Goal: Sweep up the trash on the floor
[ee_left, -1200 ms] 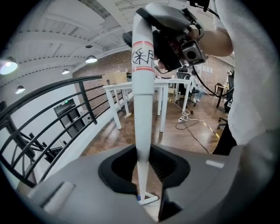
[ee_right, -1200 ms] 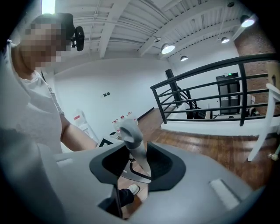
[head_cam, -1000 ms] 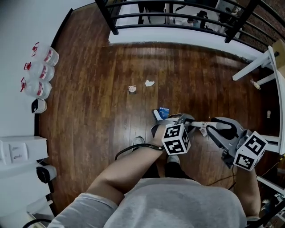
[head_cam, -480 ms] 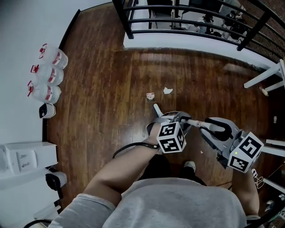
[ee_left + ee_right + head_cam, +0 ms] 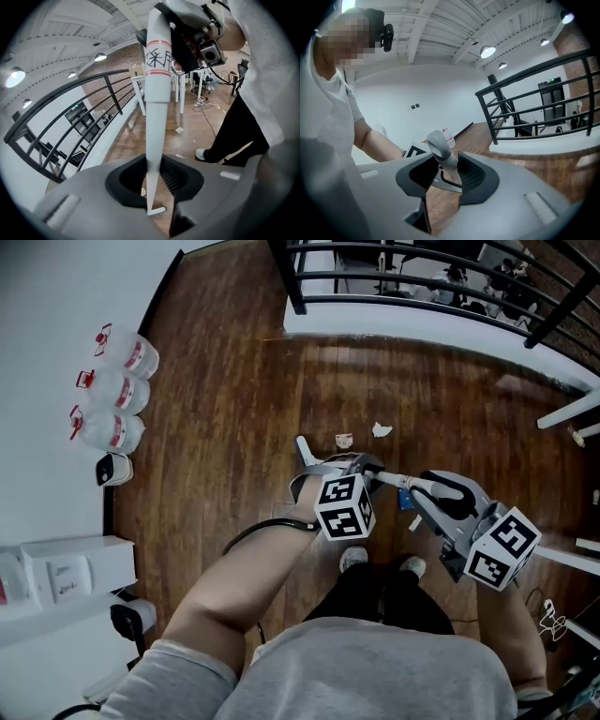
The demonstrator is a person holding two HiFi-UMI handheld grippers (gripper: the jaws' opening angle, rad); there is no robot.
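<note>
Trash scraps nearer broom handle; open floor left, railing ahead.

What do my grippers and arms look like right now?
The left gripper and right gripper are grey shells with dark ribbed jaws; each carries a white cube with black square markers. Black cable at left wrist; short light sleeves.
</note>
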